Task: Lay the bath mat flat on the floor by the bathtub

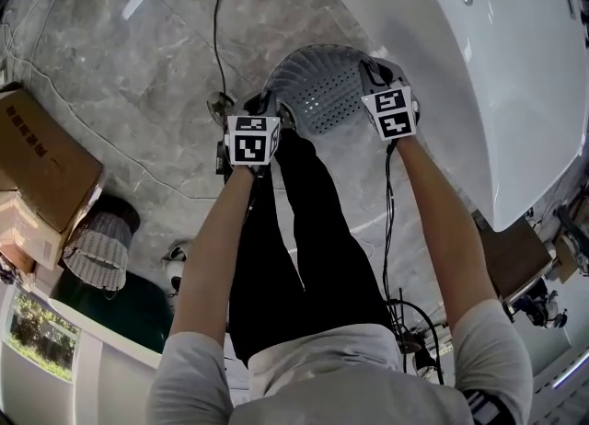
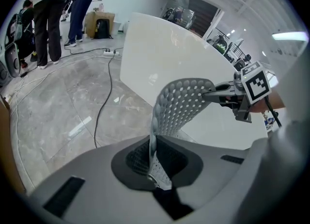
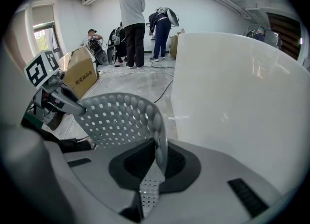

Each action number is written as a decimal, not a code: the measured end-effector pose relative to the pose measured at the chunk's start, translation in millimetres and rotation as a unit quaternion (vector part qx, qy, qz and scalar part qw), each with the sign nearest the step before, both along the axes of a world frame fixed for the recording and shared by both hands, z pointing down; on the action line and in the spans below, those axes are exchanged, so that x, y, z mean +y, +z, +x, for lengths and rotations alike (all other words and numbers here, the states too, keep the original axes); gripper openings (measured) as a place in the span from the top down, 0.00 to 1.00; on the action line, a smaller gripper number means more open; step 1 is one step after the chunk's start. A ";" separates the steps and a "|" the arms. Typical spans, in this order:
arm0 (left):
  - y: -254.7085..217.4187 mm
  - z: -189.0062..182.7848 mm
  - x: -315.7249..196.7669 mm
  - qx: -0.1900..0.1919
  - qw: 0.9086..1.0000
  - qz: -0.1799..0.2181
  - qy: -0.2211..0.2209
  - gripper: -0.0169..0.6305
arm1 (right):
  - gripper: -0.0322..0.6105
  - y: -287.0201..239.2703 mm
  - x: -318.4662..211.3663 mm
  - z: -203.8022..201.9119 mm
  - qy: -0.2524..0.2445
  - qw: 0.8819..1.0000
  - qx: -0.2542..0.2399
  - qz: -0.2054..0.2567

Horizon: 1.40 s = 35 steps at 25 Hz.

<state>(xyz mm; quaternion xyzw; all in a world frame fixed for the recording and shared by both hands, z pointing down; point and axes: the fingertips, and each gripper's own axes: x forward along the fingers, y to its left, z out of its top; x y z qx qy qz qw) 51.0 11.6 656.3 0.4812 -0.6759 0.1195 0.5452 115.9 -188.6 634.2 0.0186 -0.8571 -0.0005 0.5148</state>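
Pinching one edge of the gray bath mat, the left gripper is squeezing its fingers almost together on it. The right gripper is pinching the other edge the same way. The mat is bending in a curve between them, over the floor, just beside the white bathtub. Both arms are reaching out straight, and both grippers are pointing steeply down.
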 end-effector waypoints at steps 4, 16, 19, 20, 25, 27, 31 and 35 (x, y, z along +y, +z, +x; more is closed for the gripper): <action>3.8 10.6 1.8 -0.002 1.000 0.007 0.014 0.93 | 0.91 5.4 -0.8 -3.2 -0.007 1.000 0.011 0.003; 34.0 -20.9 18.9 -0.014 1.000 0.005 0.009 0.93 | 0.91 26.8 16.1 -30.8 -0.042 0.999 0.016 0.014; 42.0 -29.5 18.8 -0.017 1.000 0.007 0.012 0.93 | 0.91 33.4 18.4 -37.6 -0.043 0.999 0.019 0.012; 43.8 -30.0 18.7 -0.019 1.000 0.008 0.015 0.93 | 0.91 35.2 18.6 -38.1 -0.044 0.999 0.021 0.012; 51.1 -29.9 23.7 -0.005 1.000 0.004 0.019 0.93 | 0.91 40.8 19.4 -40.3 -0.046 0.998 0.033 0.015; 54.3 -34.0 24.2 -0.006 1.000 0.008 0.018 0.93 | 0.91 43.5 22.0 -44.8 -0.053 0.998 0.037 0.013; 60.9 -42.1 19.6 -0.010 0.999 0.012 0.038 0.93 | 0.91 51.9 20.7 -55.2 -0.064 0.997 0.040 0.012; 66.8 -43.1 20.7 -0.008 0.999 0.013 0.048 0.93 | 0.91 61.0 16.2 -63.2 -0.068 0.997 0.040 0.017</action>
